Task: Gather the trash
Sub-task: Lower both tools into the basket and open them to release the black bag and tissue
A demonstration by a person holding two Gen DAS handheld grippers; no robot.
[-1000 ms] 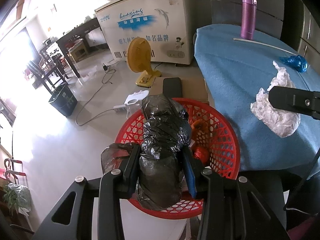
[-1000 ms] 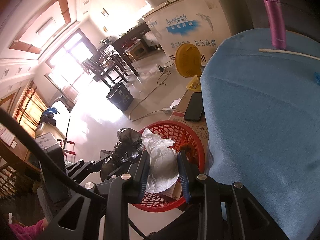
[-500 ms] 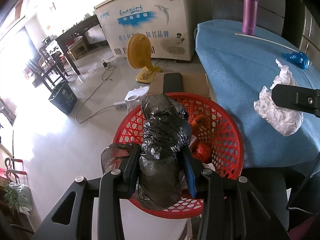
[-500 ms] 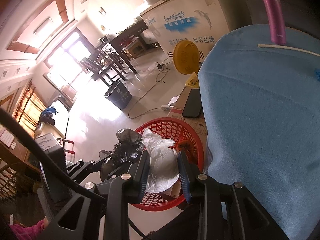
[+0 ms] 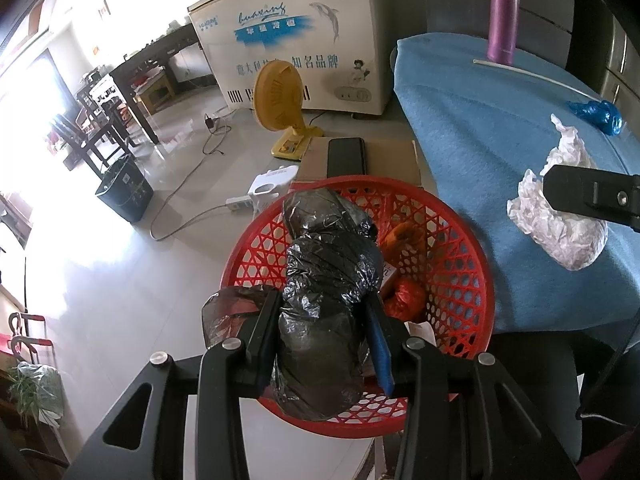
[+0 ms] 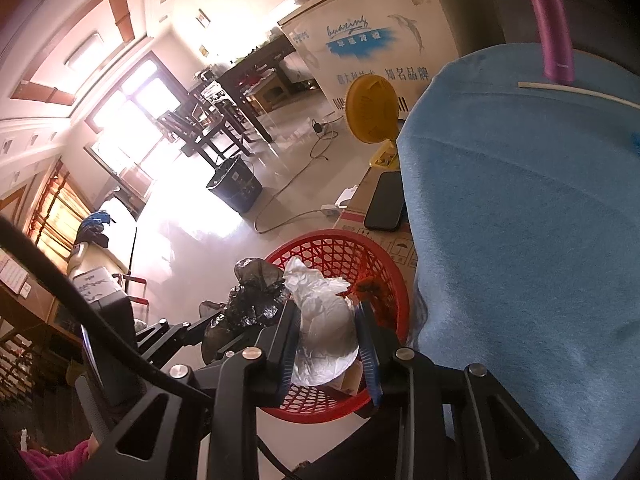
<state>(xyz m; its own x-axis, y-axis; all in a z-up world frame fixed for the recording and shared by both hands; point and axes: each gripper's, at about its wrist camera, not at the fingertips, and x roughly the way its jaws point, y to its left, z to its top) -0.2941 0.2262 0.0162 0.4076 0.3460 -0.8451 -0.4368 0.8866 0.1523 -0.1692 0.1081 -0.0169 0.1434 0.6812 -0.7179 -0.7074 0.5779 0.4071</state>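
My left gripper is shut on a crumpled black plastic bag, which hangs over the red mesh basket. Orange and red scraps lie inside the basket. In the right wrist view my right gripper is shut on a crumpled white plastic bag above the basket's rim, at the edge of the blue-covered table. The left view shows that white bag above the cloth. A blue plastic wad lies on the table.
A purple flask and a thin white stick sit at the table's far side. Beyond the basket, a phone rests on a cardboard box. A yellow fan, a chest freezer, cables and a dark bin stand on the floor.
Both grippers keep their grips and hover in nearly the same places; the views have only shifted slightly.
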